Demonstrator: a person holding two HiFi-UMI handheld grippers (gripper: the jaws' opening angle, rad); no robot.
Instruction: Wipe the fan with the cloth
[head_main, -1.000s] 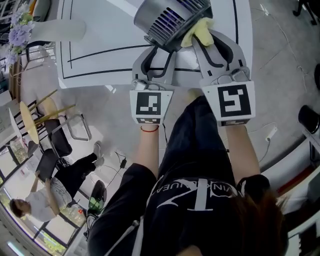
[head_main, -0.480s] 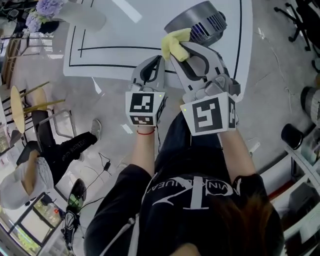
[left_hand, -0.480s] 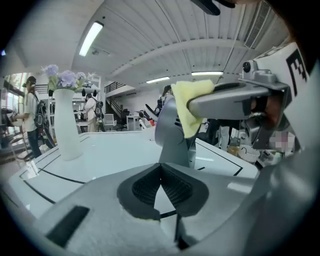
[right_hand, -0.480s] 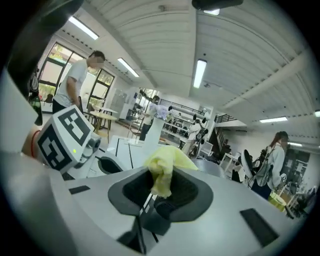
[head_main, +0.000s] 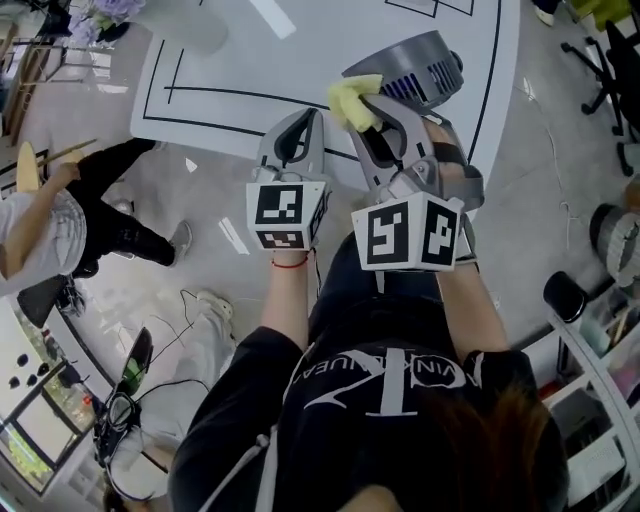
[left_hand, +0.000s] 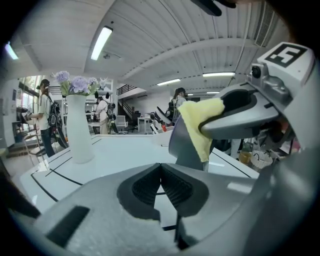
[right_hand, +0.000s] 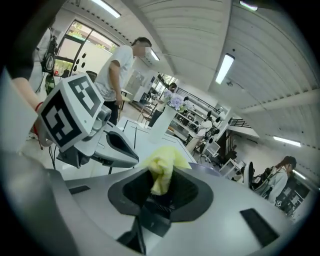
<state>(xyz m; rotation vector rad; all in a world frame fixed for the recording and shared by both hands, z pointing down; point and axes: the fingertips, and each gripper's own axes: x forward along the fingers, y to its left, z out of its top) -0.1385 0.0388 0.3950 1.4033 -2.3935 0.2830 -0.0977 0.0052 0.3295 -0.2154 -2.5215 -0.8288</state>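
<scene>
The grey fan (head_main: 415, 62) lies on the white table (head_main: 250, 60) near its right edge. My right gripper (head_main: 368, 105) is shut on the bunched yellow cloth (head_main: 352, 100), held just left of the fan and apart from its grille. In the right gripper view the cloth (right_hand: 162, 165) sticks up from between the jaws of that gripper (right_hand: 161, 192). My left gripper (head_main: 312, 116) hangs beside it over the table's near edge, shut with nothing in it. Its jaws (left_hand: 161, 169) meet in the left gripper view, with the cloth (left_hand: 197, 127) and fan (left_hand: 182, 146) beyond.
A tall white vase (left_hand: 80, 130) with purple flowers stands at the table's far left corner. Black lines mark the tabletop. People (head_main: 60, 220) stand on the floor to the left, and chairs and shelves (head_main: 600, 300) are at the right.
My left gripper, open at the fan's body a second ago, has shut empty and drawn back. My right gripper has come off the fan with the cloth and rolled over.
</scene>
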